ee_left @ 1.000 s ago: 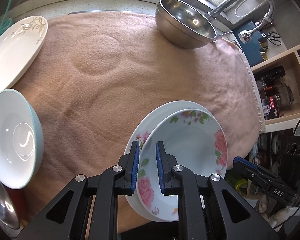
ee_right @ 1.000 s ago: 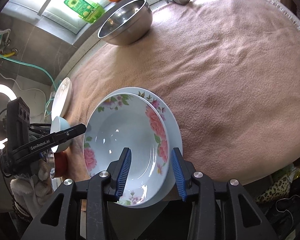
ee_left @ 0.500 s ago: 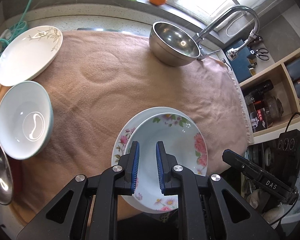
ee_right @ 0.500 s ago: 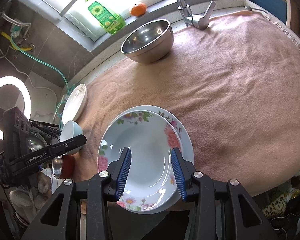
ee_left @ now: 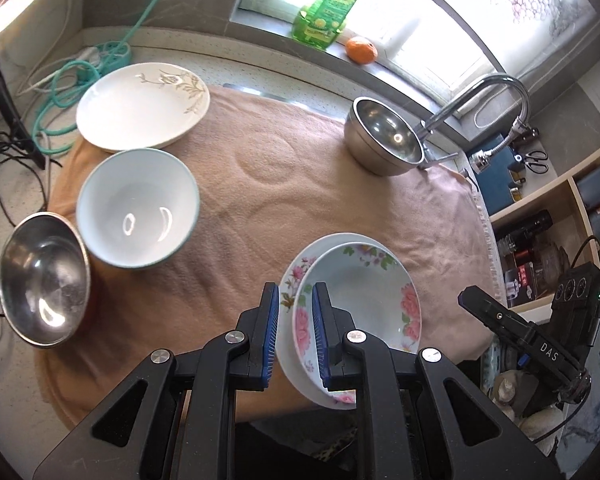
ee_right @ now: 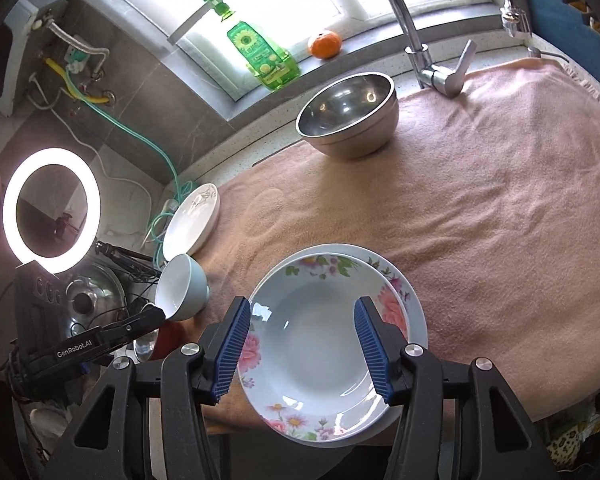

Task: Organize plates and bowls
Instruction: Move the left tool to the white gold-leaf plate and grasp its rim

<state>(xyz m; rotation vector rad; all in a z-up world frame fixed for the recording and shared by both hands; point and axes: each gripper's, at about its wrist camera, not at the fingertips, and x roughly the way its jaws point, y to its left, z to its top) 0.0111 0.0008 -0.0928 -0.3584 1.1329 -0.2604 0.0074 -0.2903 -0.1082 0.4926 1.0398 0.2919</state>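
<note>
Right wrist view: my right gripper [ee_right: 303,354] has just been spreading its fingers, empty above the floral bowl [ee_right: 312,344] nested on the floral plate [ee_right: 414,312]. Left gripper [ee_left: 294,334] fingers nearly together, empty. The stack overhangs the tabletop [ee_right: 500,216] edge; a nudge could tip it off.

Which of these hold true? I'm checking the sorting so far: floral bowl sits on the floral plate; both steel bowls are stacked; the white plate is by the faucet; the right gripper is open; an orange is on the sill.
1. Floral bowl sits on the floral plate: true.
2. Both steel bowls are stacked: false. One steel bowl stands near the faucet, the other at the far left.
3. White plate is by the faucet: false, it lies at the opposite side.
4. Right gripper is open: true.
5. Orange is on the sill: true.
</note>
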